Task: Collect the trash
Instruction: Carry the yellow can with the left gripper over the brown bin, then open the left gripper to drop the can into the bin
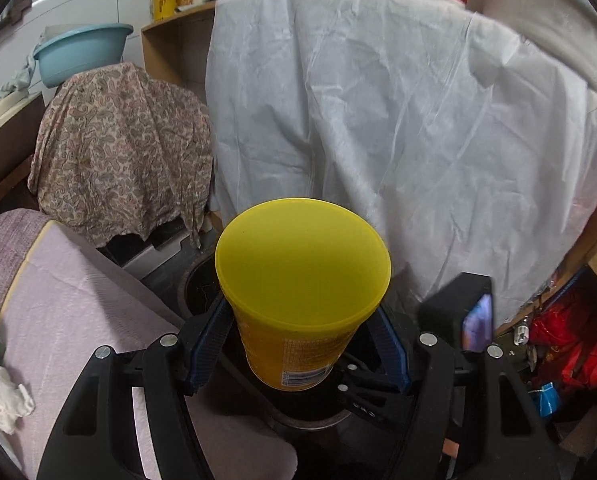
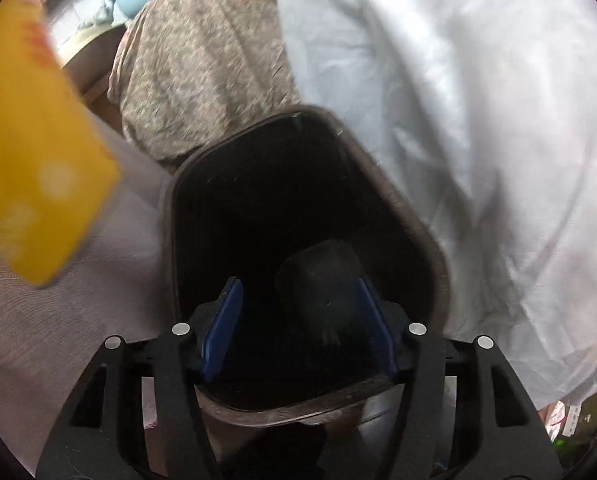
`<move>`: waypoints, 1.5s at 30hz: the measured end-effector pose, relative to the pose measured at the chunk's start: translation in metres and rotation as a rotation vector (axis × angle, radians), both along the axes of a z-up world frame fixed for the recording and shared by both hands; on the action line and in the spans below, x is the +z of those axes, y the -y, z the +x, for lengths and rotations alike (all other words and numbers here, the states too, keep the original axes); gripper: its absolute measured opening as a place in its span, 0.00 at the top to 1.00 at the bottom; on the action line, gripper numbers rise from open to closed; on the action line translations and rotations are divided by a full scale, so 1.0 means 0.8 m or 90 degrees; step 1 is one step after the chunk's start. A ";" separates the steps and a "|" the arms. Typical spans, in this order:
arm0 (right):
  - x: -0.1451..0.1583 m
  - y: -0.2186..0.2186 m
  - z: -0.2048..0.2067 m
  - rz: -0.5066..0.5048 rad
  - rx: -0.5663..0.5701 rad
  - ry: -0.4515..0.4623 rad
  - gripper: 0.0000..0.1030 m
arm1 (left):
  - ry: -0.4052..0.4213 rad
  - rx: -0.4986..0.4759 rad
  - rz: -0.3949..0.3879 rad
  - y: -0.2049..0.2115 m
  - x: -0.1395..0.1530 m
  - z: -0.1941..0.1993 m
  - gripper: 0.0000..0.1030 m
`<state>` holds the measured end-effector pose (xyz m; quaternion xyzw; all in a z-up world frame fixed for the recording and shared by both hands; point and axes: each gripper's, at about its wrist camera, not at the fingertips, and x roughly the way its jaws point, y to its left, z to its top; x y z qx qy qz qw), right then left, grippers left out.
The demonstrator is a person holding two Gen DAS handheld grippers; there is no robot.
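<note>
1. While clamped low on its sides by both blue pads of the left gripper (image 1: pixel 300 308), held upright with mouth up: yellow cup (image 1: pixel 298 264), jaws about halfway apart around it.
2. Directly beneath that cup, partly hidden by it: dark trash bin (image 1: pixel 192 280), only a slice of rim and black inside showing.
3. Seen from the right wrist: right gripper (image 2: pixel 298 282) with jaws parted and gripping nothing, pointing down into the mouth of the trash bin (image 2: pixel 398 200).
4. Down inside the bin, between the two pads and closer to the right one: dark blurred lump (image 2: pixel 318 292), identity impossible to tell; left pad well apart from it.
5. Off to the left in the same view, blurred: yellow cup (image 2: pixel 38 152).
6. Beside the bin: lilac cover (image 1: pixel 78 300), with a crumpled white tissue (image 1: pixel 2 400) lying on it near the picture's edge.
7. Behind the bin: paisley cloth (image 1: pixel 126 140) draped over something, and a large white sheet (image 1: pixel 378 100) hanging just beside it.
8. Farthest back, above the paisley cloth: blue basin (image 1: pixel 82 52).
</note>
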<state>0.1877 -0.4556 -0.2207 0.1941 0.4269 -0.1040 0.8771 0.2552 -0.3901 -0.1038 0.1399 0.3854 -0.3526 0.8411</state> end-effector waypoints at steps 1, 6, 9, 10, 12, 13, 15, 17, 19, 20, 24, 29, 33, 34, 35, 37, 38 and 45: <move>0.001 0.003 -0.006 -0.004 -0.005 0.005 0.42 | -0.005 0.003 0.011 0.005 -0.006 0.004 0.36; 0.017 0.017 -0.054 -0.042 -0.076 0.038 0.34 | -0.057 0.046 0.065 0.032 -0.047 0.035 0.36; 0.018 0.025 -0.080 -0.033 -0.109 0.055 0.34 | -0.077 0.056 0.106 0.048 -0.076 0.045 0.36; 0.019 0.027 -0.090 -0.032 -0.122 0.061 0.34 | -0.088 0.053 0.125 0.053 -0.088 0.047 0.36; 0.020 0.031 -0.100 -0.036 -0.143 0.065 0.34 | -0.109 0.054 0.148 0.058 -0.107 0.050 0.36; 0.020 0.033 -0.106 -0.034 -0.149 0.067 0.34 | -0.125 0.059 0.153 0.059 -0.117 0.053 0.36; 0.023 0.037 -0.120 -0.034 -0.166 0.069 0.34 | -0.172 0.067 0.164 0.058 -0.136 0.061 0.35; 0.025 0.039 -0.122 -0.032 -0.170 0.074 0.34 | -0.209 0.080 0.186 0.056 -0.152 0.069 0.36; 0.028 0.041 -0.122 -0.038 -0.175 0.076 0.34 | -0.242 0.090 0.195 0.053 -0.166 0.076 0.36; 0.029 0.040 -0.123 -0.041 -0.172 0.077 0.34 | -0.257 0.096 0.195 0.051 -0.171 0.076 0.36; 0.035 0.036 -0.124 -0.047 -0.172 0.088 0.34 | -0.273 0.083 0.182 0.056 -0.169 0.073 0.35; 0.044 0.031 -0.132 -0.055 -0.172 0.098 0.34 | -0.201 0.053 0.215 0.069 -0.155 0.060 0.25; 0.059 0.031 -0.140 -0.064 -0.186 0.116 0.34 | -0.180 0.052 0.195 0.066 -0.124 0.053 0.25; 0.064 0.032 -0.142 -0.069 -0.193 0.121 0.34 | -0.170 0.051 0.187 0.067 -0.116 0.054 0.25; 0.071 0.032 -0.144 -0.073 -0.201 0.127 0.33 | -0.154 0.051 0.174 0.063 -0.101 0.051 0.25; 0.083 0.033 -0.150 -0.079 -0.214 0.139 0.31 | -0.136 0.052 0.140 0.052 -0.070 0.044 0.24; 0.090 0.033 -0.153 -0.086 -0.219 0.144 0.30 | -0.128 0.052 0.116 0.042 -0.049 0.038 0.24; 0.135 0.013 -0.163 -0.085 -0.213 0.180 0.26 | -0.015 0.036 0.007 -0.066 0.067 -0.023 0.11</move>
